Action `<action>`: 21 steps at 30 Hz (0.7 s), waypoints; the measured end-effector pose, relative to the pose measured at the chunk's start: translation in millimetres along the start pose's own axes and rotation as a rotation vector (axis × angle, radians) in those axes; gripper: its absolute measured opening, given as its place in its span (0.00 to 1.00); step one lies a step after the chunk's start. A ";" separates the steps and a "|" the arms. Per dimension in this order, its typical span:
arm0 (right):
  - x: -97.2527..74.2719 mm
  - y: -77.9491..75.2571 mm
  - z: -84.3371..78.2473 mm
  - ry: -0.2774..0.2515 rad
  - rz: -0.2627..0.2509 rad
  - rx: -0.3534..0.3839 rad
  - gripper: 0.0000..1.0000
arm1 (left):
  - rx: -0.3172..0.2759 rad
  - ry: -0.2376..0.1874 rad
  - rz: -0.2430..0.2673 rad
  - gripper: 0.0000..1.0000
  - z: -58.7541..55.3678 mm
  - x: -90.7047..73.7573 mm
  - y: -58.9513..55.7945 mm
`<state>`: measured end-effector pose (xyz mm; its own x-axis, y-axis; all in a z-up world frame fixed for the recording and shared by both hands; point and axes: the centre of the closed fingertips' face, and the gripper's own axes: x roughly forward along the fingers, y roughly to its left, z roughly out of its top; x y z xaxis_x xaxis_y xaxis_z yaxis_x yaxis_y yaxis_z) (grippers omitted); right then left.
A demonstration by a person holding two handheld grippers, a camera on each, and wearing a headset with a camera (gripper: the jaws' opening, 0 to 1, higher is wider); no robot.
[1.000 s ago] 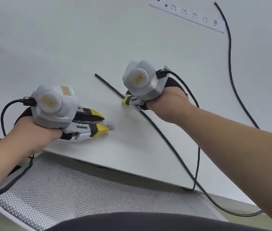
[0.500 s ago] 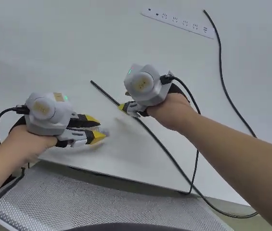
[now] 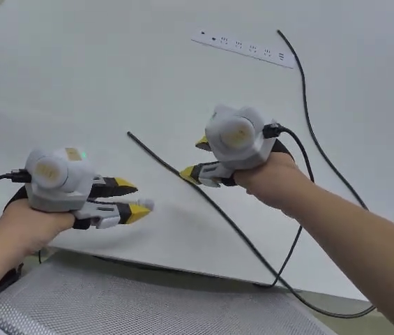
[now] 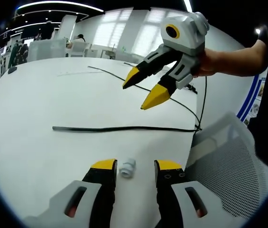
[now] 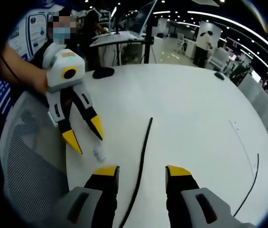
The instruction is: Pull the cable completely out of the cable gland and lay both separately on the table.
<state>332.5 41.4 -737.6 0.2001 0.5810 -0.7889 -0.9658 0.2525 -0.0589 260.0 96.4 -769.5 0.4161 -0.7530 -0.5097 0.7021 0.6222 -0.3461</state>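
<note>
Evidently the separation was done: the black cable (image 3: 156,158) and the white cable gland (image 4: 127,167) lay apart on the counter (image 3: 78,84).

- Left claw (image 3: 139,197): spread and empty, low over the counter close to its near edge. The gland sat on the surface between its two jaw tips, touching neither as far as the left gripper view showed.
- Right claw (image 3: 193,159): also spread and empty, raised clear of the counter above the cable.
- Cable: its long axis ran diagonally from mid-counter toward the near edge and over it. In the right gripper view it ran straight ahead between the right jaws.
- Gland: near the cable but not touching it, on the left claw's side, so the left claw was the nearer.

Judgement: both parts were laid down. Only drawing the claws away seemed left, taking care not to nudge the gland.
</note>
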 end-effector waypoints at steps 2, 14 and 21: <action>-11.1 2.3 -0.4 -0.024 -0.003 0.009 0.39 | -0.002 -0.006 0.004 0.34 3.8 -4.3 -1.6; -74.5 10.3 -10.3 -0.177 -0.072 0.128 0.49 | 0.034 -0.025 0.030 0.44 20.0 -32.1 -11.6; -103.1 23.9 -18.4 -0.251 -0.094 0.192 0.63 | 0.022 -0.047 0.065 0.46 25.8 -50.8 -15.8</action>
<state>285.7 -26.7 -668.9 0.3443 0.7147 -0.6088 -0.8973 0.4412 0.0105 242.7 119.3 -717.8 0.4875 -0.7211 -0.4923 0.6851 0.6654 -0.2963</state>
